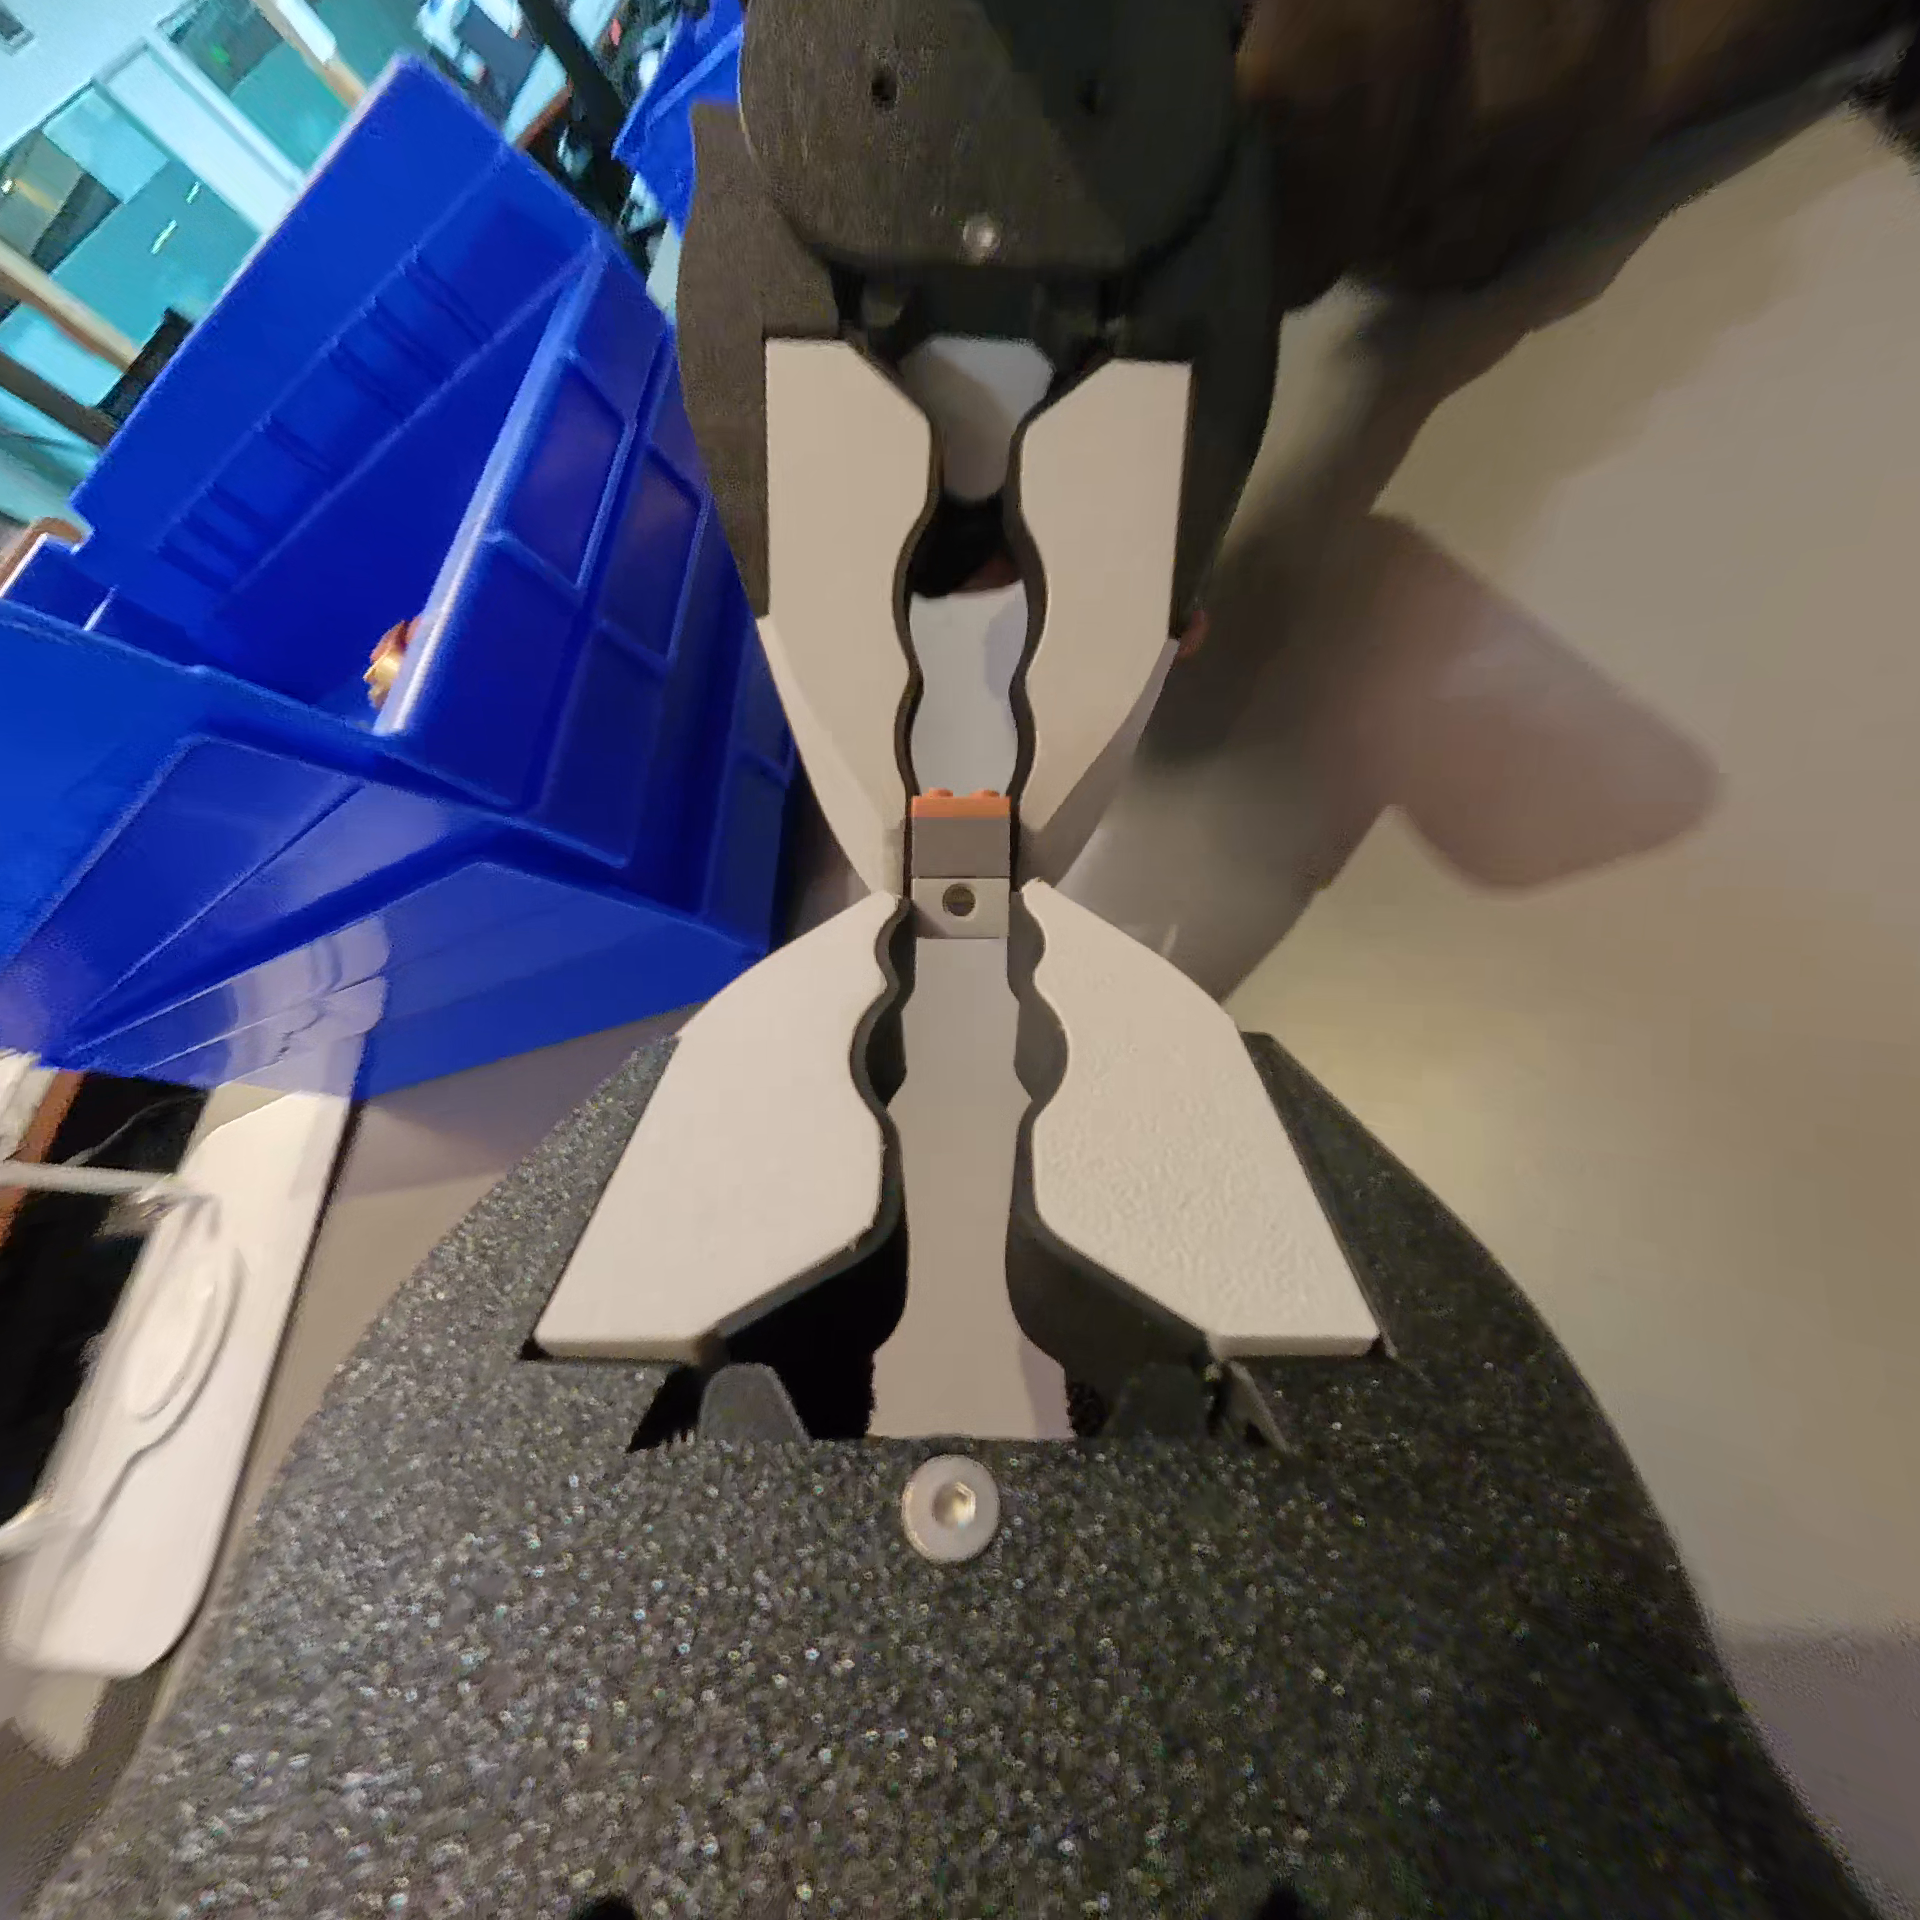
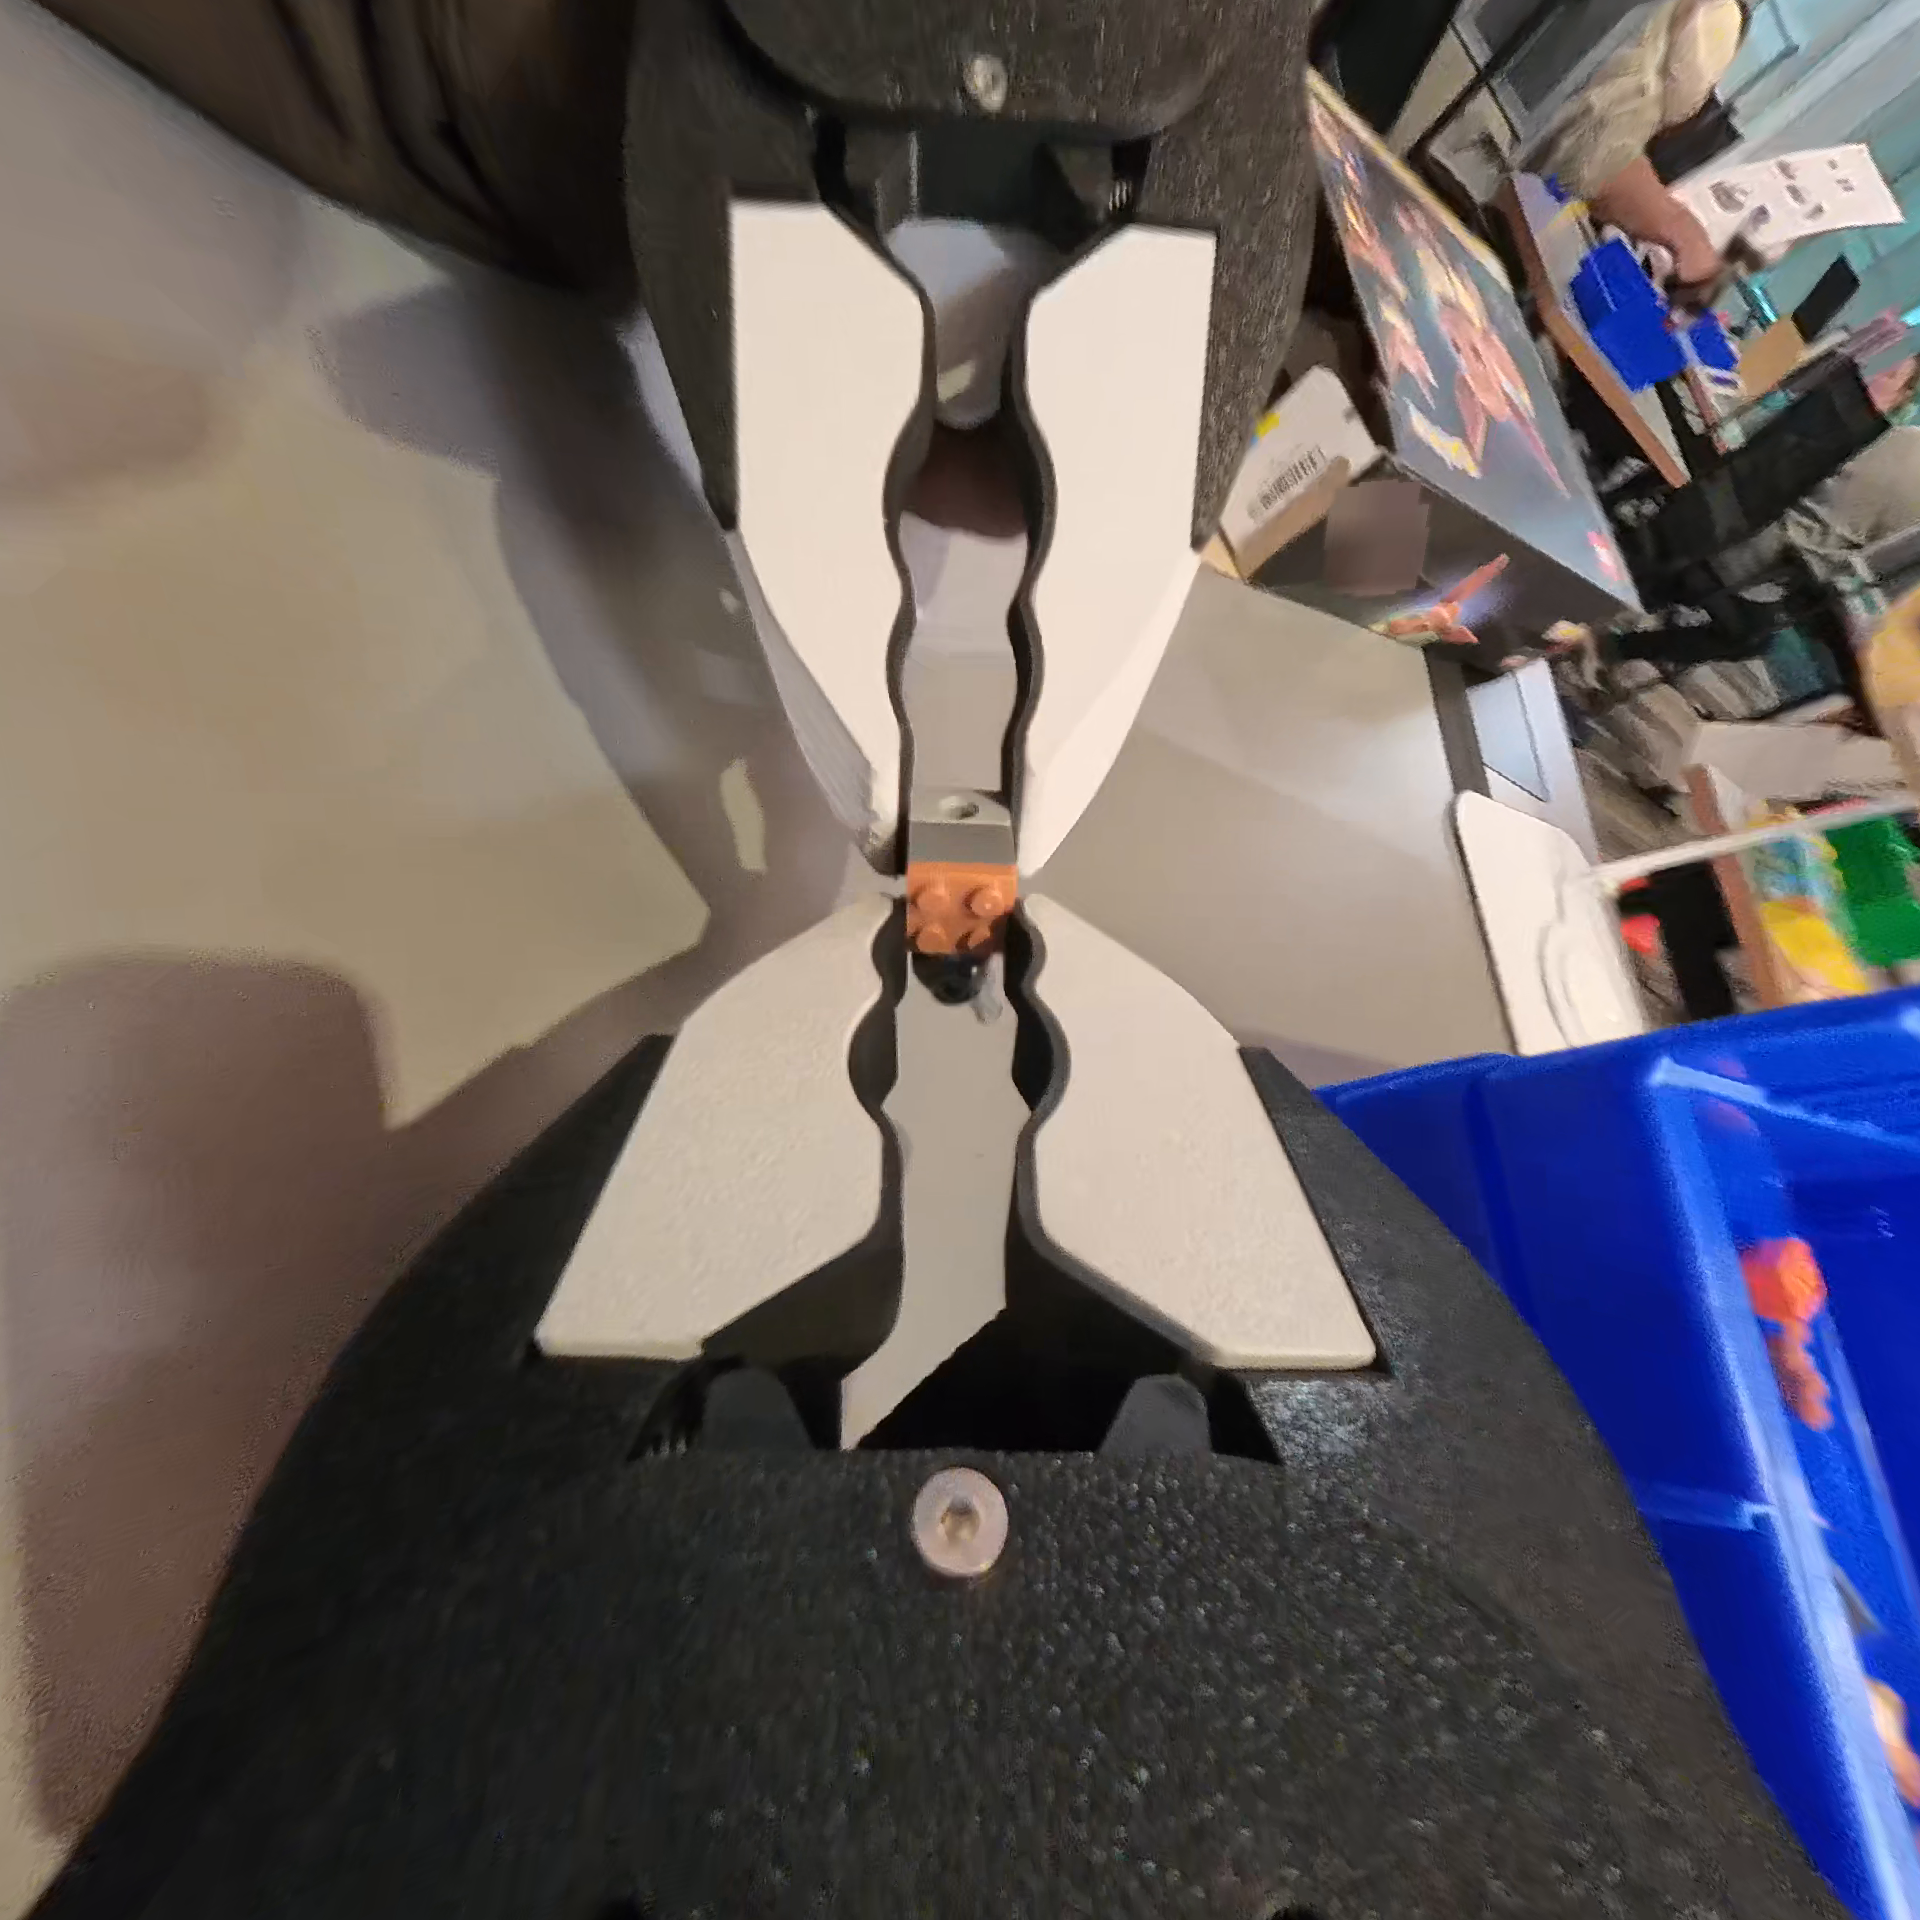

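Observation:
My two grippers meet tip to tip above a pale table (image 1: 1558, 1091). My left gripper (image 1: 958, 909) is shut on a small grey brick (image 1: 958, 902) with a round hole in its face. My right gripper (image 2: 958, 930) is shut on a small orange studded plate (image 2: 956, 920), which sits against the grey brick (image 2: 961, 840). In the left wrist view the orange plate (image 1: 958, 808) shows as a thin strip beyond the grey brick, between the right gripper's fingers (image 1: 1101, 582). A small black part (image 2: 951, 982) hangs under the orange plate.
Stacked blue bins (image 1: 343, 623) stand to the left, with a white tray (image 1: 156, 1403) beside them. A blue bin (image 2: 1610, 1351) holding orange pieces is at the right. A picture box (image 2: 1455, 364), cluttered tables and a person are behind. The grippers are tip to tip, or close to it.

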The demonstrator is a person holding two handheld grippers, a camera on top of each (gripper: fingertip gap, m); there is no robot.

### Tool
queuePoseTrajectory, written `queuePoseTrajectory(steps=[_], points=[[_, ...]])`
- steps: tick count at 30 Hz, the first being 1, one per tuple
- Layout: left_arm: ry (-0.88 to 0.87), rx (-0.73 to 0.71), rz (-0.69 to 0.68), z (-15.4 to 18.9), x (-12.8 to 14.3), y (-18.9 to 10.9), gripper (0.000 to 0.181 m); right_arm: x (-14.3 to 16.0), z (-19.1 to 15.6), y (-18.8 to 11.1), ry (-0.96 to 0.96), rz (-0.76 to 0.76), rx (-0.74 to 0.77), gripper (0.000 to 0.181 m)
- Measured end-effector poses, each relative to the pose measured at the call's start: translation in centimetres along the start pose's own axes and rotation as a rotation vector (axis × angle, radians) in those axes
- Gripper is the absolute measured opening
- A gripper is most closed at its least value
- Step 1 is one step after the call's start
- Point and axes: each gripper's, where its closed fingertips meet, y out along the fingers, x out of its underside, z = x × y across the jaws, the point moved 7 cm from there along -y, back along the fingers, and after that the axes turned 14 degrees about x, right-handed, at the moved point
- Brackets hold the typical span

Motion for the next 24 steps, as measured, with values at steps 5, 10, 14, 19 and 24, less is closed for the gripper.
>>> queuePoseTrajectory(steps=[5,10,14,19,24], points=[[0.027,-0.105,-0.155,-0.7,0.9,-0.4,0.017,1.1,-0.1,0.7,-0.212,-0.108,0.188,0.02],[0.066,-0.13,-0.232,-0.6,1.2,0.1,0.017,0.5,0.0,0.8,-0.239,-0.096,0.24,0.028],[0.096,-0.143,-0.255,-0.3,0.9,0.6,0.017,0.2,-0.7,1.2,-0.286,-0.101,0.237,0.029],[0.115,-0.141,-0.262,-0.1,0.9,0.7,0.017,0.1,-1.2,1.6,-0.335,-0.107,0.262,0.019],[0.075,-0.163,-0.237,-0.8,1.6,-0.4,0.017,0.4,-0.2,0.5,-0.273,-0.065,0.224,0.018]])
